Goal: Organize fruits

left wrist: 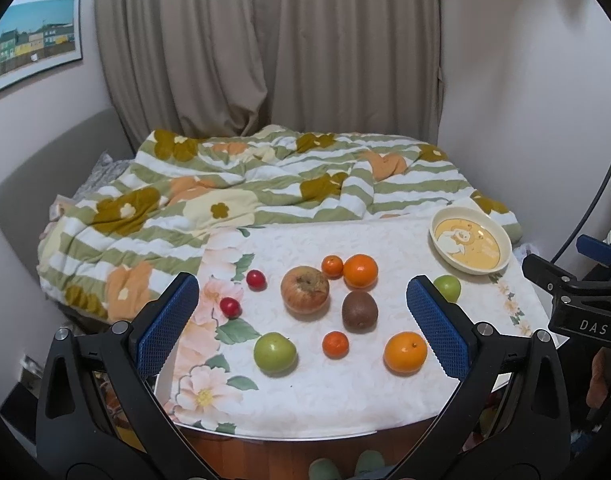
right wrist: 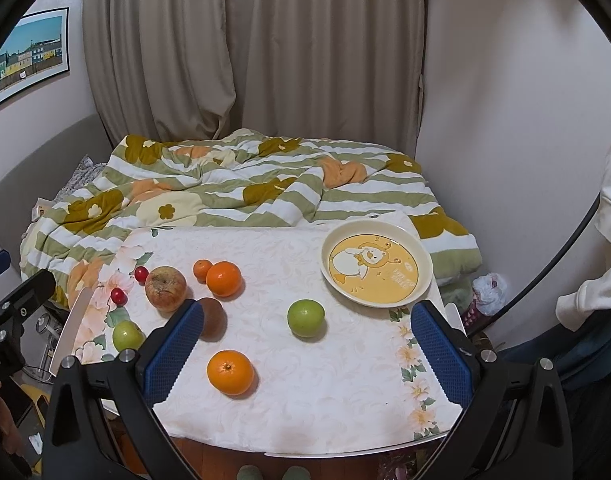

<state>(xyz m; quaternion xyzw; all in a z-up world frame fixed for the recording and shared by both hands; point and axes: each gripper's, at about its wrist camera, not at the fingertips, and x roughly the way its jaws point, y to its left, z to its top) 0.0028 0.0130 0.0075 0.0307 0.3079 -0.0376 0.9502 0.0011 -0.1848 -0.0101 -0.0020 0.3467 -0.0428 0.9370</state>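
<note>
Both tongs, left (left wrist: pixel 301 326) & right (right wrist: pixel 307 344), wide & empty; risk: round fruit, e.g. near orange (right wrist: pixel 230 372), rolls off worktop (right wrist: pixel 305 420) if nudged en route to plate (right wrist: pixel 423 280).

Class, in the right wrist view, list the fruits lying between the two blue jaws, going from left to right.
Kiwi → near orange → green apple

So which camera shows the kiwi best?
The left wrist view: there the kiwi lies in full sight between the apple and an orange. In the right wrist view a blue finger of the right gripper covers part of it.
</note>
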